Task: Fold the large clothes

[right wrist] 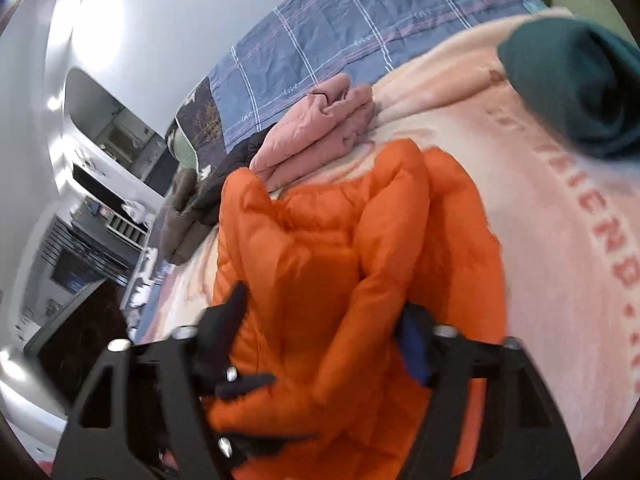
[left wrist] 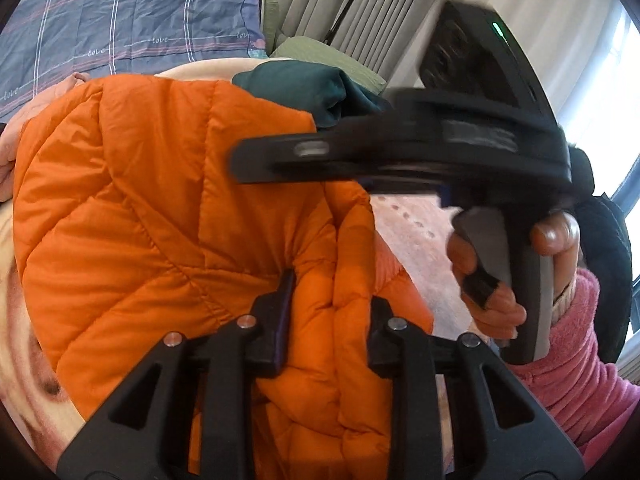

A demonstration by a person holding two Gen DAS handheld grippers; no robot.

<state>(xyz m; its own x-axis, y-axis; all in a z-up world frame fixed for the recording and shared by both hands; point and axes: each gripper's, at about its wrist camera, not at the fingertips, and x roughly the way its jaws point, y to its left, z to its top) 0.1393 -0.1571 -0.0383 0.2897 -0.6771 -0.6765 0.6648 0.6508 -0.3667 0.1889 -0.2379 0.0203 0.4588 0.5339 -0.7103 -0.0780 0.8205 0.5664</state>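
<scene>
An orange quilted puffer jacket (left wrist: pixel 152 200) lies bunched on a pale pink blanket (right wrist: pixel 560 208) on the bed. My left gripper (left wrist: pixel 330 308) has its jaws around a thick fold of the jacket near its edge and grips it. My right gripper (right wrist: pixel 320 320) also has a bunched fold of the orange jacket (right wrist: pixel 340 248) between its fingers and holds it. In the left wrist view the right gripper's body (left wrist: pixel 420 152) crosses above the jacket, blurred, with a hand on its handle (left wrist: pixel 520 280).
A dark teal folded garment (right wrist: pixel 572 92) lies on the blanket beyond the jacket. A folded pink garment (right wrist: pixel 320 132) and a brown one (right wrist: pixel 184 216) lie at the far side. A blue checked quilt (left wrist: pixel 120 32) covers the bed head. Curtains (left wrist: pixel 360 8) hang behind.
</scene>
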